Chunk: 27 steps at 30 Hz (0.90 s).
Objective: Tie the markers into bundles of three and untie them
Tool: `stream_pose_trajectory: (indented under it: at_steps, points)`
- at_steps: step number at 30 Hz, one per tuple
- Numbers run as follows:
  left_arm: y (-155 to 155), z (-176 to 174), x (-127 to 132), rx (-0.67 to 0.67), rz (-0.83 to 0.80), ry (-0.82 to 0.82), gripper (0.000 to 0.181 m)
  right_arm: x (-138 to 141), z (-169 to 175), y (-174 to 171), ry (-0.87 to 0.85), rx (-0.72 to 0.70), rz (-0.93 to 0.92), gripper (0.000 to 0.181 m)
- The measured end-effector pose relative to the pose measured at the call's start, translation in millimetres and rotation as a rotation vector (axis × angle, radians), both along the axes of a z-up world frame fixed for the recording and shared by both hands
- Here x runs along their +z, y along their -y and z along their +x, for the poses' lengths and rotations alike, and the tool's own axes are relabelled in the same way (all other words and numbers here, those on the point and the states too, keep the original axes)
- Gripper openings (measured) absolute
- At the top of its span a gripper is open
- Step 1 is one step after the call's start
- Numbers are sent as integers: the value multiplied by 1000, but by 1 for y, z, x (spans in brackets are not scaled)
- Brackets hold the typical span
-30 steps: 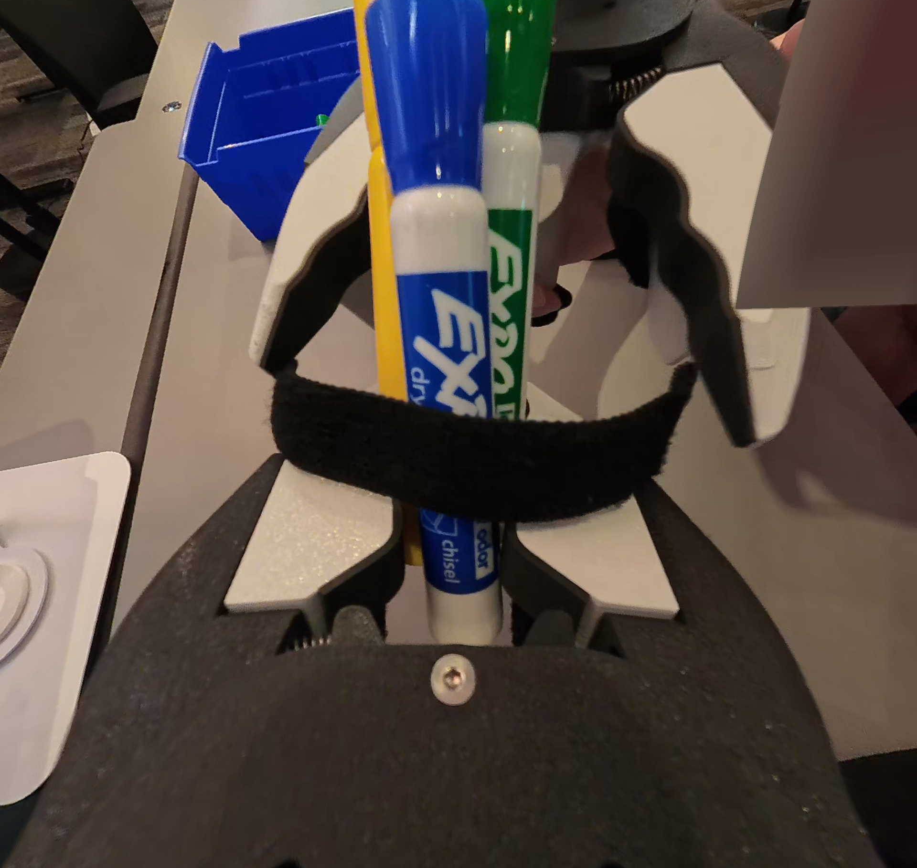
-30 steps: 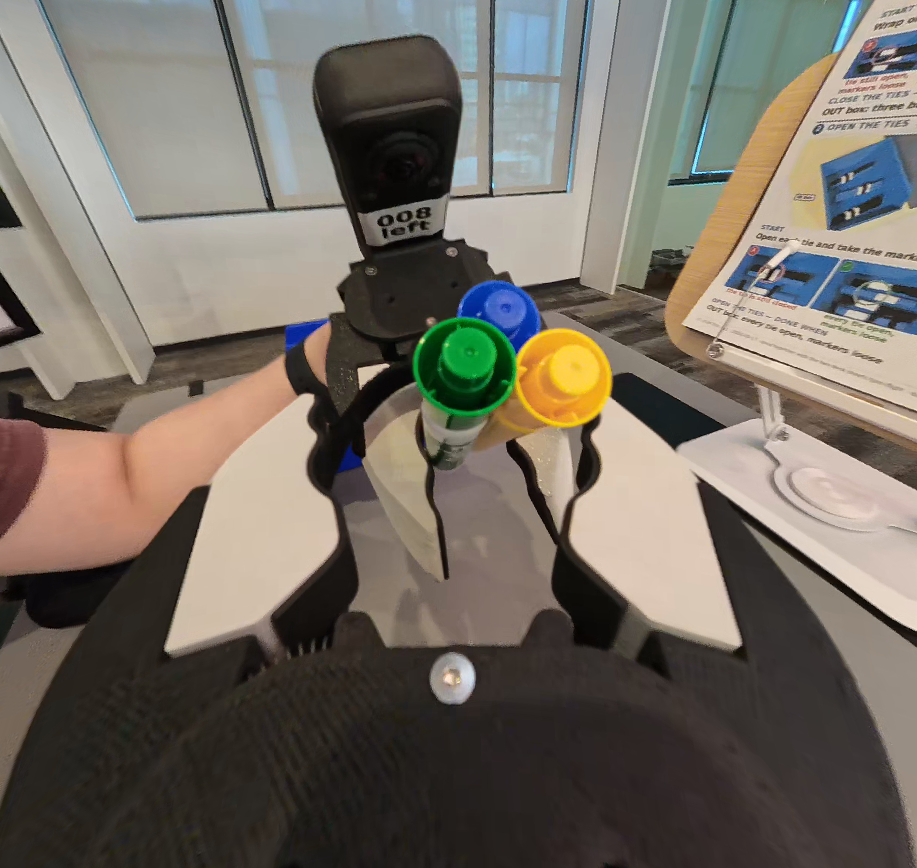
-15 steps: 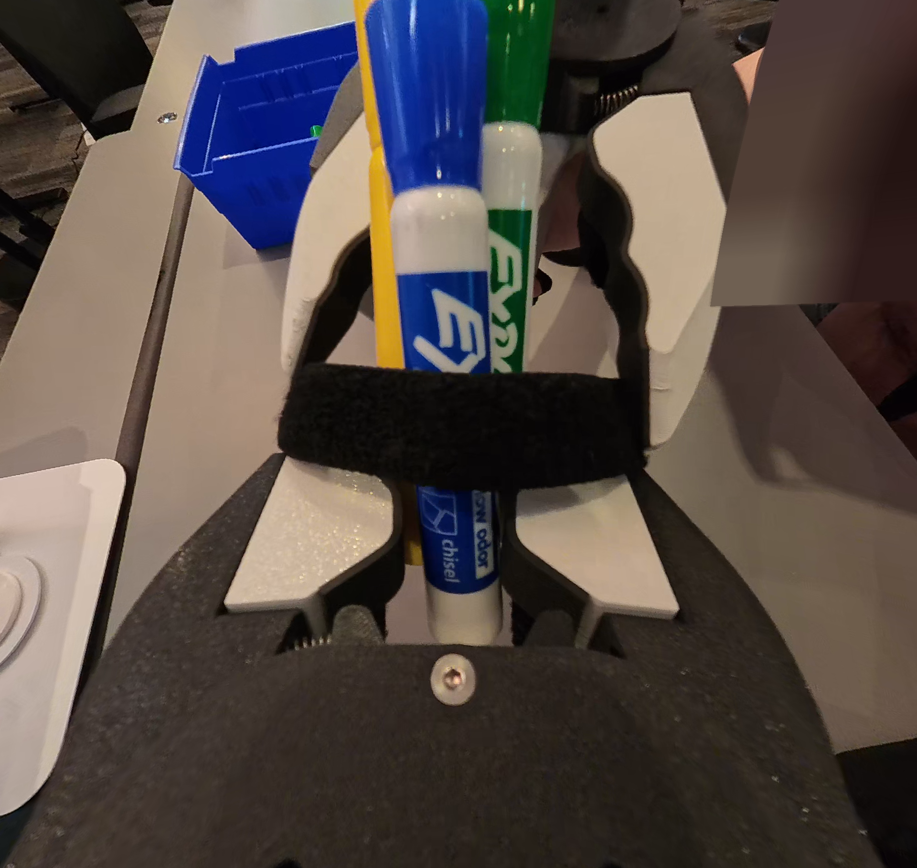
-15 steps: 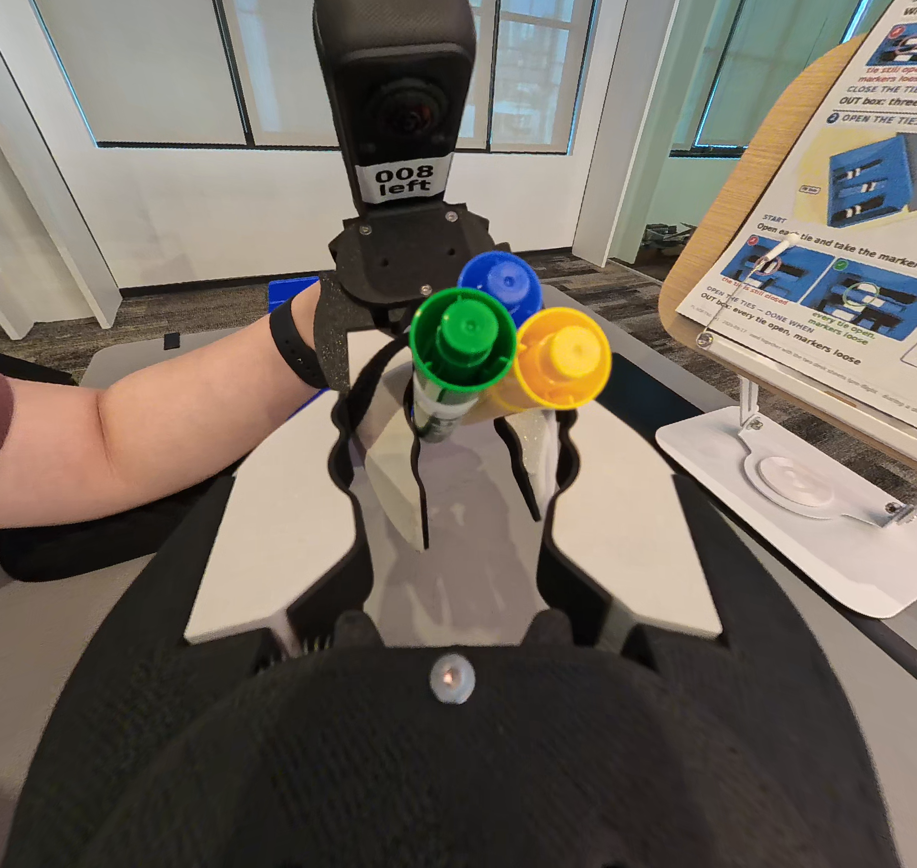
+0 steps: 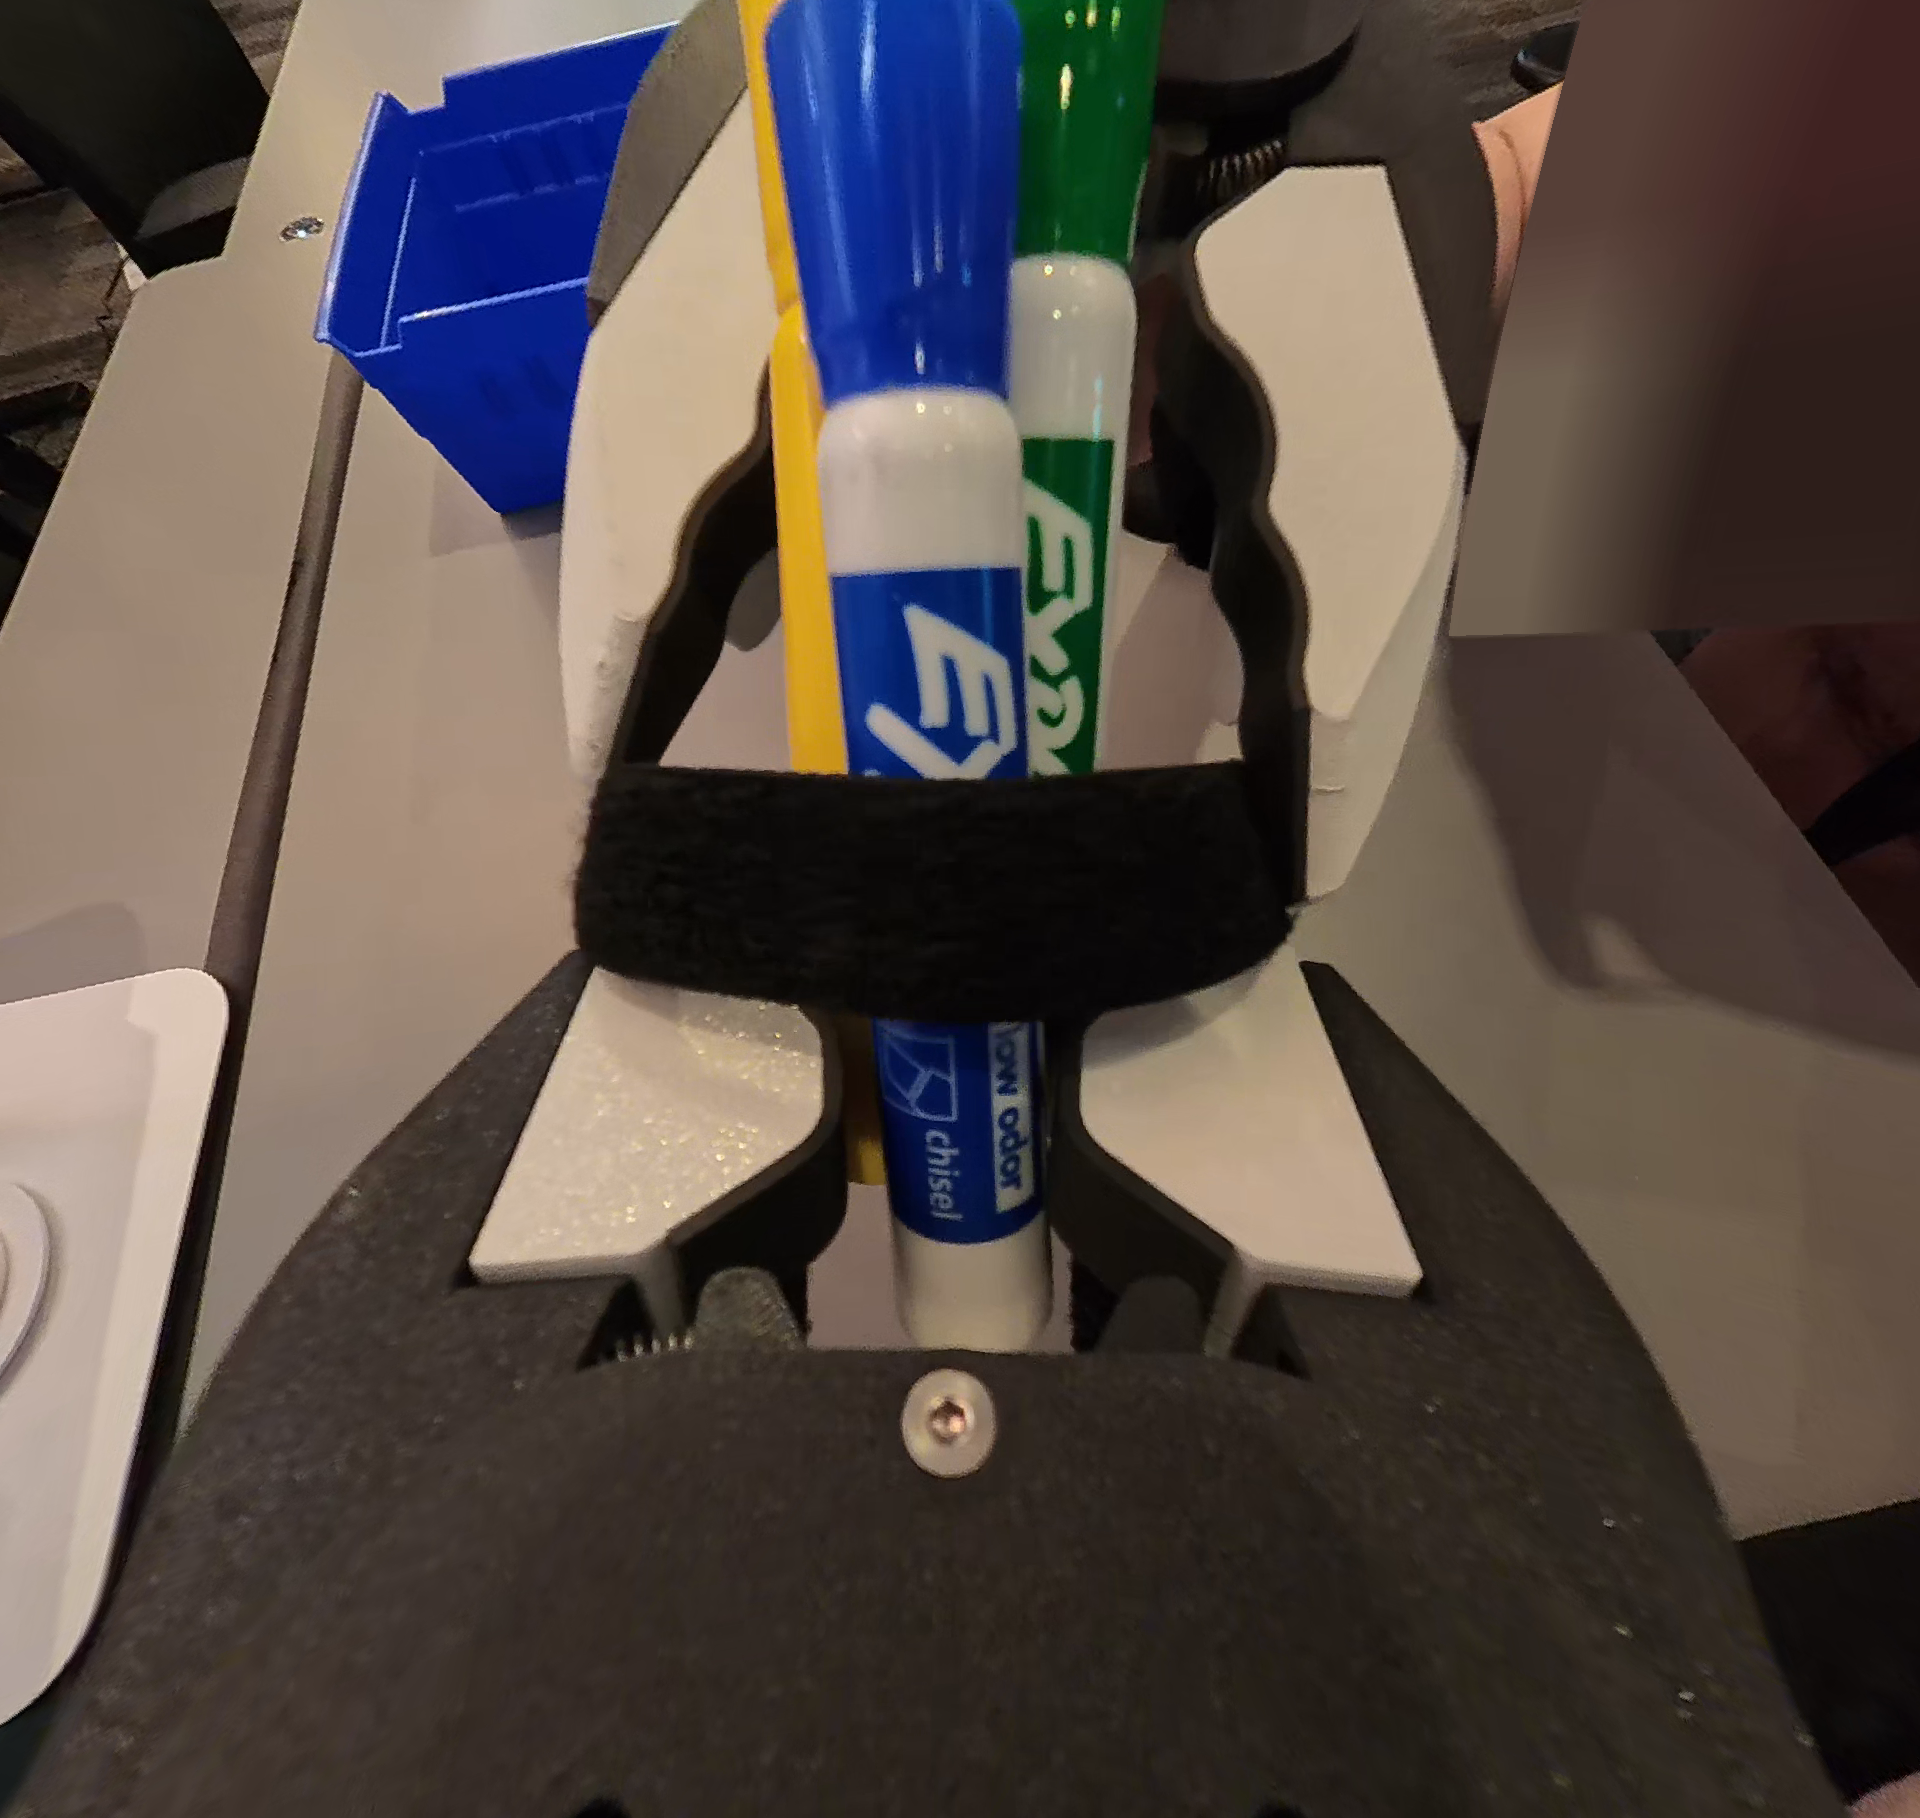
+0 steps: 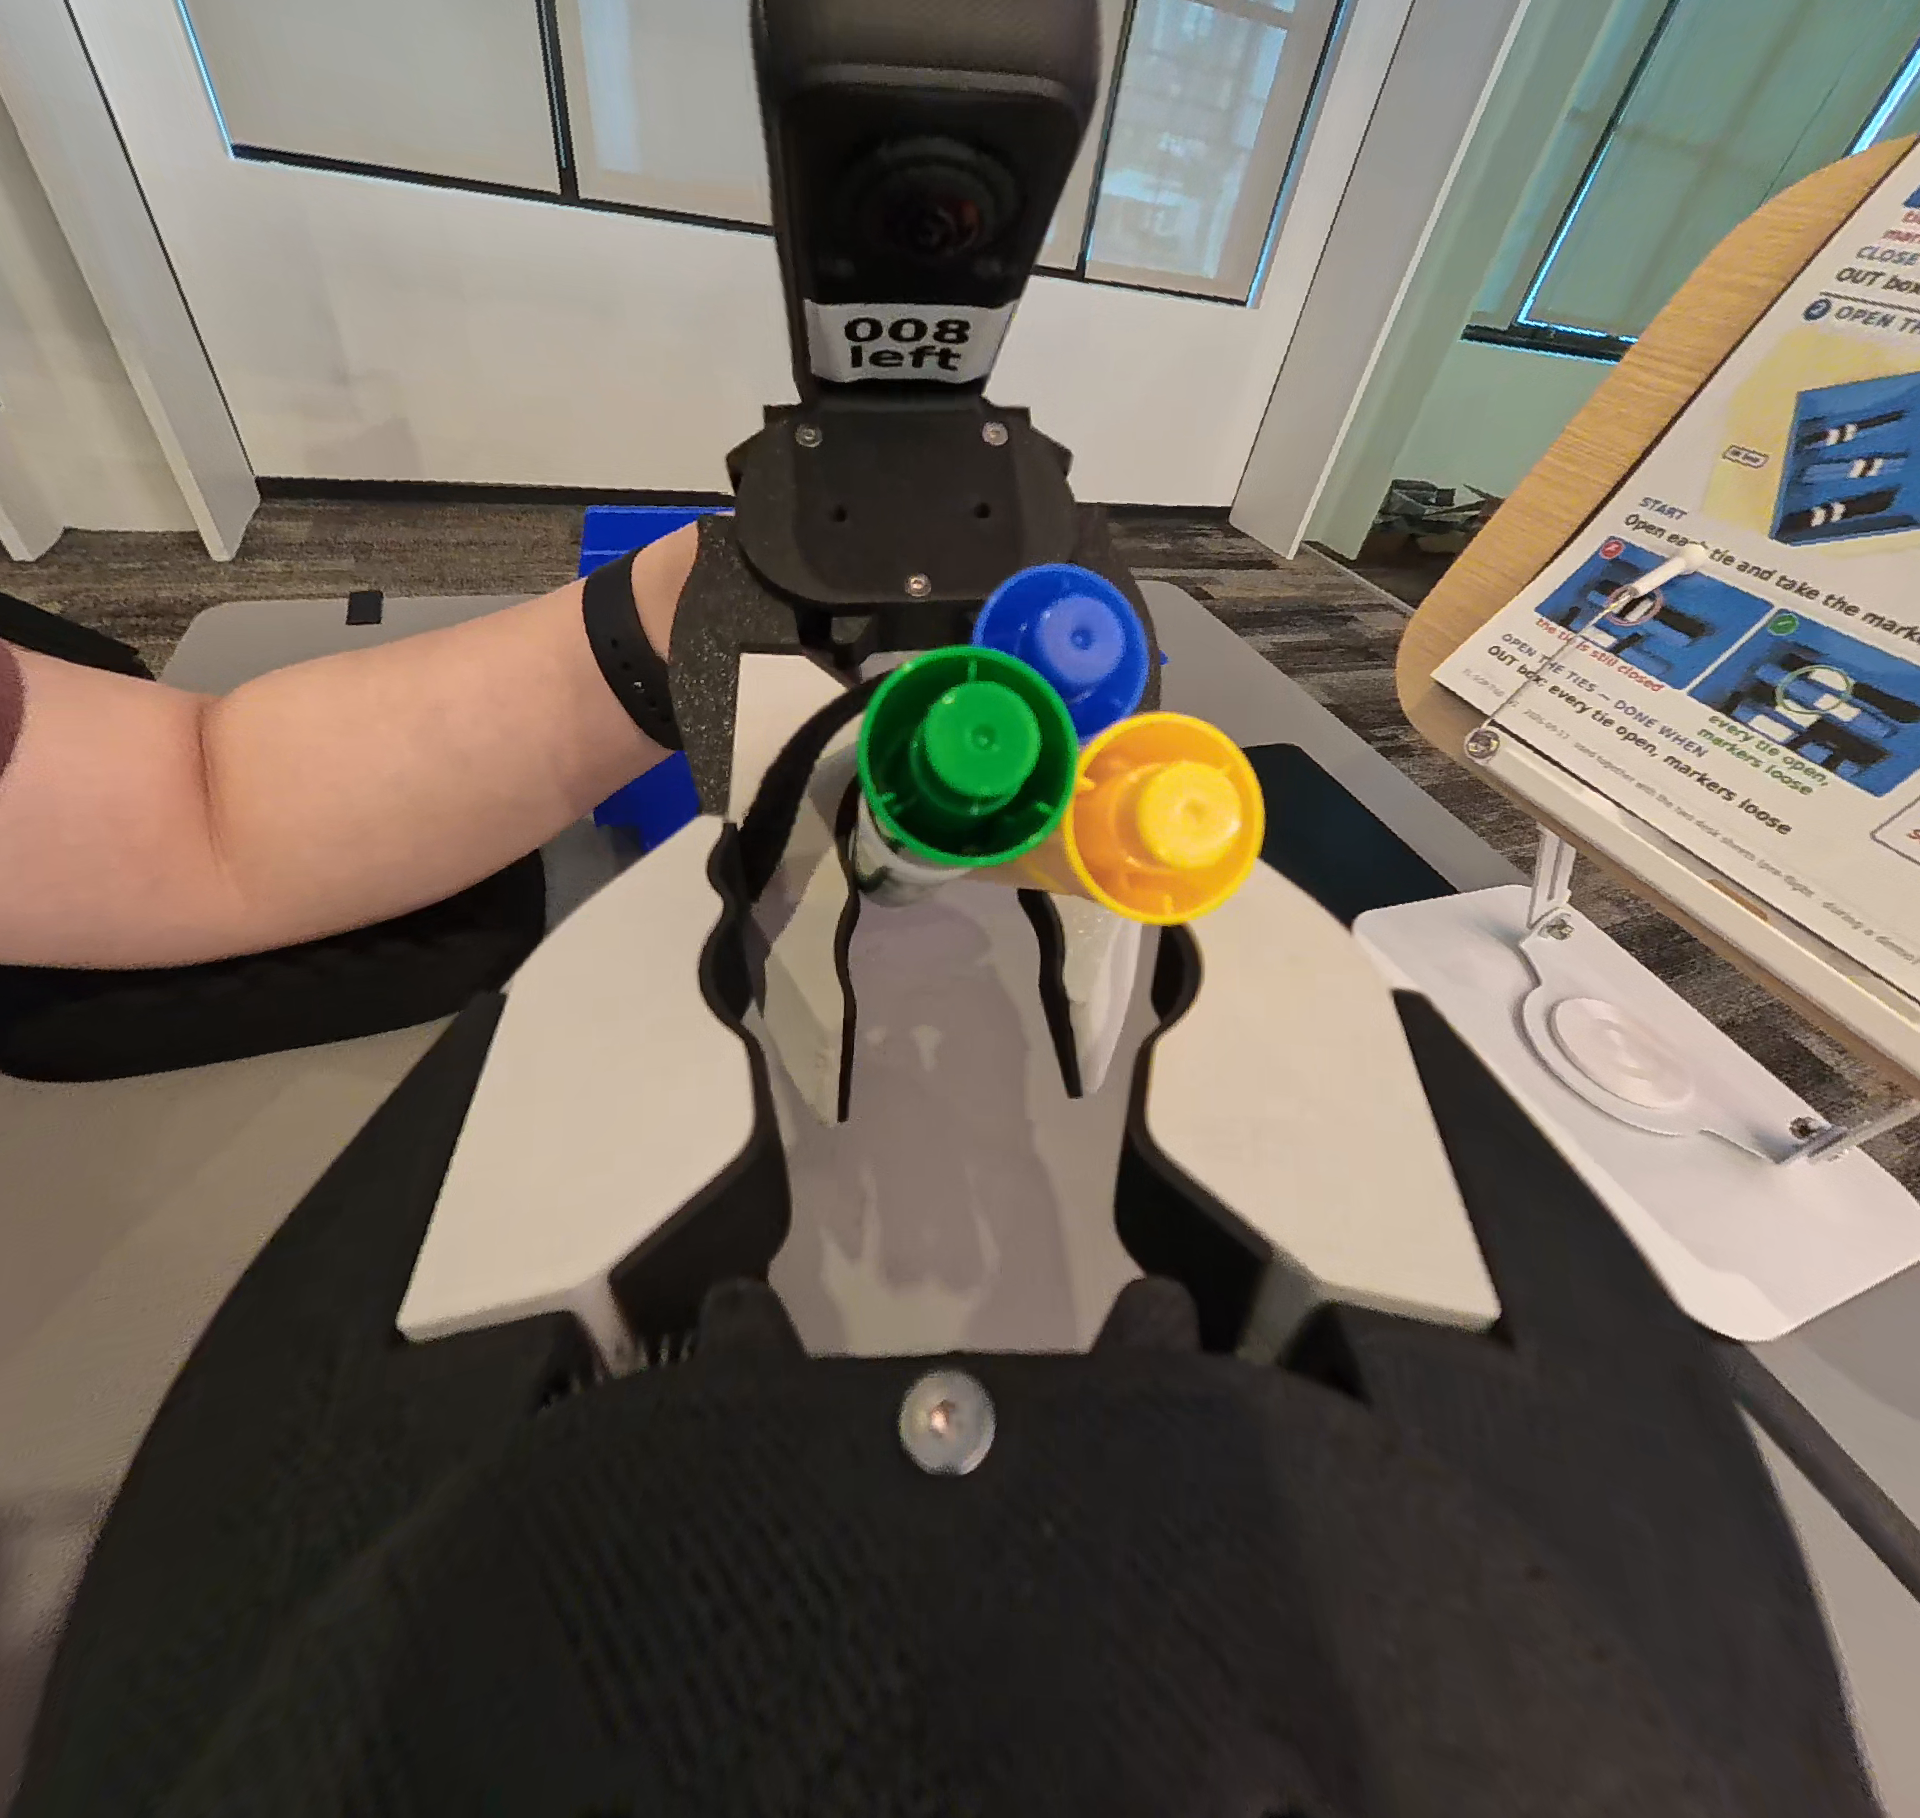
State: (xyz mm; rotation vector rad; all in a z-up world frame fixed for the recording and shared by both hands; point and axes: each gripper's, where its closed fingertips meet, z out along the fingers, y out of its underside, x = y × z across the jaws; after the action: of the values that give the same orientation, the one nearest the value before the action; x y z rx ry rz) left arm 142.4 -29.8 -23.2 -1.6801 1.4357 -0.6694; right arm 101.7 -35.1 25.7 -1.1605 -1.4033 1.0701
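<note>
Three markers, blue (image 5: 914,521), green (image 5: 1070,397) and yellow (image 5: 795,480), lie side by side, caps pointing away from the left wrist camera. My left gripper (image 5: 951,1093) is shut on their lower barrels. A black hook-and-loop strap (image 5: 925,885) crosses them just past my left fingertips. My right gripper (image 5: 956,781) faces them, open, one finger on each side, and the strap stretches between its fingertips. In the right wrist view the green (image 6: 966,750), blue (image 6: 1060,636) and yellow (image 6: 1174,812) caps point at the camera between the right gripper's (image 6: 951,895) fingers.
A blue bin (image 5: 468,293) stands on the grey table (image 5: 1558,1041) behind the markers to the left. An instruction board (image 6: 1714,573) on a white stand base (image 6: 1621,1093) is at the right. A person's forearm (image 6: 312,781) reaches in from the left. My hands' fingertips stand some 5 cm from each other.
The right gripper's fingers have drawn closer together around the markers, and the strap's span between them is shorter. The right gripper has moved nearer to the left one.
</note>
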Motion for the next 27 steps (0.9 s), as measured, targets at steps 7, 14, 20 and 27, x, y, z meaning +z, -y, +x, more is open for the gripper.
stream_pose_trajectory:
  at_steps: [7, 14, 20, 27]
  points:
    - [1, 2, -2, -8, -6, -4, 42, -2, 2, 1, 40, 10, 33, 78]
    - [2, 1, -1, -9, -10, -2, 42, -5, 6, 0, 84, 26, 32, 69]
    - [3, 3, -2, -17, -17, 0, 42, -5, 10, -2, 106, 17, 85, 58]
    - [2, 3, -3, -13, -19, -4, 42, -9, 11, -1, 139, 27, 82, 56]
